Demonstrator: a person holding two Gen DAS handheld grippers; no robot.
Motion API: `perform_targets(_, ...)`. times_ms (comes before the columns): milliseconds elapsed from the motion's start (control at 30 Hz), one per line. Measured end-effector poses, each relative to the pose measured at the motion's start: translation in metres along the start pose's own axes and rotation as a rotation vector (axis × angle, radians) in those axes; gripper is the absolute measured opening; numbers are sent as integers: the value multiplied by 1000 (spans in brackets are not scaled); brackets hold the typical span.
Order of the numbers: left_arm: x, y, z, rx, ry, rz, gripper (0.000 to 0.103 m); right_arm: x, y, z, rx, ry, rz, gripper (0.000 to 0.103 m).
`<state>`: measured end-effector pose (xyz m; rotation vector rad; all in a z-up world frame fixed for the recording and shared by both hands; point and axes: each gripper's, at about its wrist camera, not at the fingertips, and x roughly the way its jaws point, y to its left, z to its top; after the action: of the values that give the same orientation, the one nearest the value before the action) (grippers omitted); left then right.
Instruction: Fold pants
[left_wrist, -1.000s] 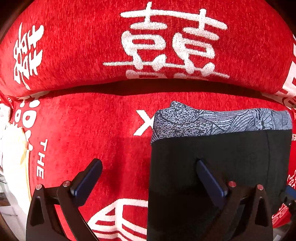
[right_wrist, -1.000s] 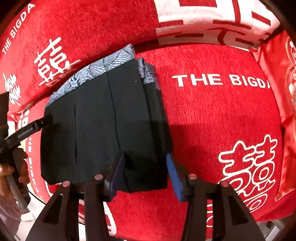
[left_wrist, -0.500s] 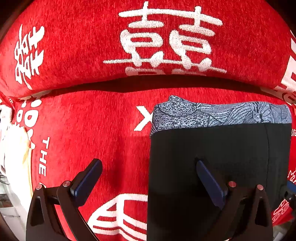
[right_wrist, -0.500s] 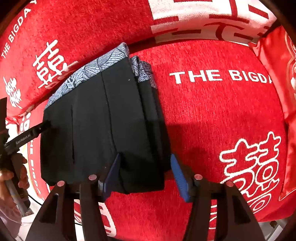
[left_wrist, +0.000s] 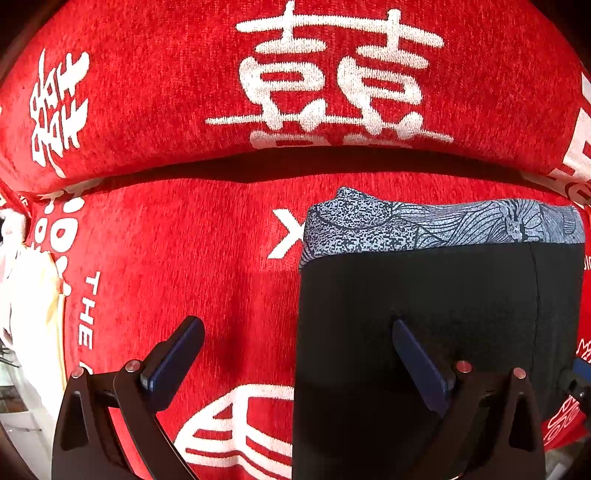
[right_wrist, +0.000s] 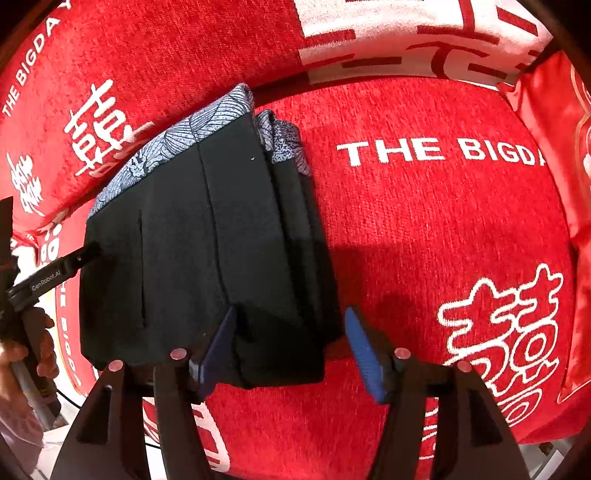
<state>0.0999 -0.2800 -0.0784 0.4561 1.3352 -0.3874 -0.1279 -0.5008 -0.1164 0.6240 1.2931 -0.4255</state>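
The right gripper (right_wrist: 290, 347) has just been opening, its jaws loosely straddling the near 6 o'clock corner of the pants (right_wrist: 207, 251); the left gripper (left_wrist: 295, 354) gapes wide, holding nothing. Soft, light and limp, the black folded bundle with a blue-patterned waistband at 12 o'clock lies on the red sofa cushion (right_wrist: 424, 229) and seems best pinched at the stacked edges.

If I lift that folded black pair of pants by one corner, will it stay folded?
Probably not. The folded pants are soft cloth in loose stacked layers, visible along the right edge, so they would likely sag and unfold. Pushed across the nubby red cushion, they would likely drag and bunch.
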Motion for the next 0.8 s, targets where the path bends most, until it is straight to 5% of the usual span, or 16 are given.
perform_targets(433, 0, 2, 1, 7, 9, -22, 102, 0, -3, 0, -10, -1, 8, 71)
perform_targets(800, 2, 5, -12, 82, 59, -183, 102, 4, -16, 6, -8, 37, 90, 75)
